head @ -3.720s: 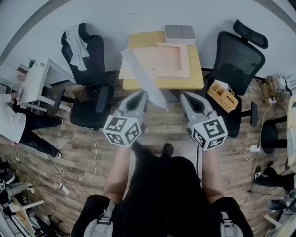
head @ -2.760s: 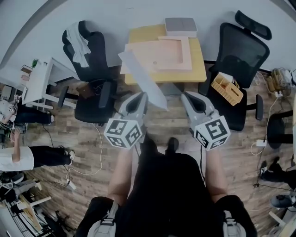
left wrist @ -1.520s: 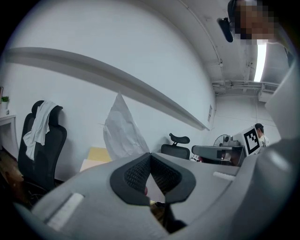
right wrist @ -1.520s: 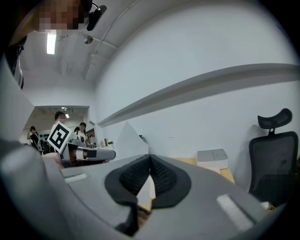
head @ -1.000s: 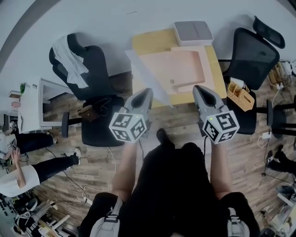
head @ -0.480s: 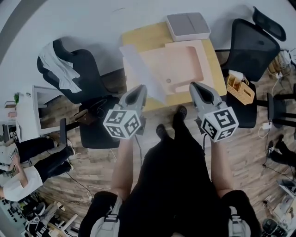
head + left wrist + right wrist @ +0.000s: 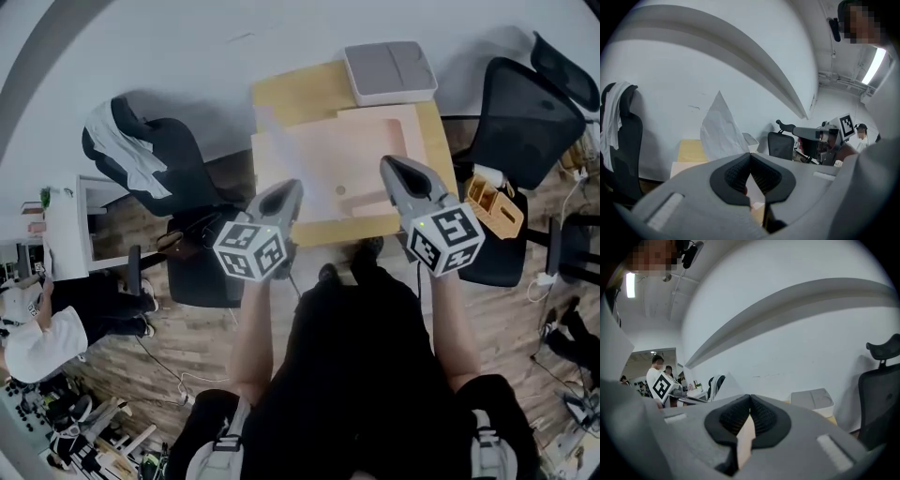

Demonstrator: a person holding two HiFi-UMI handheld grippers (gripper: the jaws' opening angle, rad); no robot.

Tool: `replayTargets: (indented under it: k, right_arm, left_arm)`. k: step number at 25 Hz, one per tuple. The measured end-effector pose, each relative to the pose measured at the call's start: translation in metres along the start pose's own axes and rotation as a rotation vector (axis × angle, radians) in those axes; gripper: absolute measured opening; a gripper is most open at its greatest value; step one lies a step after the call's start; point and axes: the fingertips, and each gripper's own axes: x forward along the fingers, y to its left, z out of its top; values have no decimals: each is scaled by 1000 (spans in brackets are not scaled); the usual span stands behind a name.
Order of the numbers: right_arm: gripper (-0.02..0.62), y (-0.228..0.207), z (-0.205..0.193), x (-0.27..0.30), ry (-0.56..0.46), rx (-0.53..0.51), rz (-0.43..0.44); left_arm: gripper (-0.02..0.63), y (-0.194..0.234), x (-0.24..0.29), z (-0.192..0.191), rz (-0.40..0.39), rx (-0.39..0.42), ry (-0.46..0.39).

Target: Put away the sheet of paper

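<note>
Over the wooden table (image 7: 292,92), we've got the left gripper (image 7: 750,157) pinched tight on the near edge of the sheet of paper (image 7: 719,129). The sheet sticks up and away from its tips, above the pink tray (image 7: 380,141). Of our 2 grippers, the right gripper (image 7: 750,398) is pressed together too, with nothing in it, near the sheet but not touching it.

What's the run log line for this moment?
left tool: shut on sheet of paper | right tool: shut, empty | sheet of paper: upright, table ahead
</note>
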Motion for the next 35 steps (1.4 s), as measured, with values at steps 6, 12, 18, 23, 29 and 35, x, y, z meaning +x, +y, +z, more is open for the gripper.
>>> replayTargets:
  k: [6, 12, 18, 23, 29, 35]
  right_arm:
    - [3, -35, -5, 8, 24, 19, 24]
    - [3, -49, -10, 16, 41, 37, 33]
    - [3, -47, -15, 26, 59, 49, 15]
    - [3, -41, -11, 38, 69, 56, -7]
    - [3, -36, -7, 55, 70, 67, -49]
    - [3, -30, -12, 66, 90, 75, -103]
  left_arm:
    - [9, -6, 30, -14, 7, -34, 40]
    - [9, 1, 45, -31, 4, -68, 98]
    - [9, 12, 57, -52, -59, -93, 159]
    - [9, 37, 63, -73, -74, -94, 248]
    - [9, 70, 68, -93, -81, -107, 346]
    - [9, 107, 75, -116, -77, -72, 452]
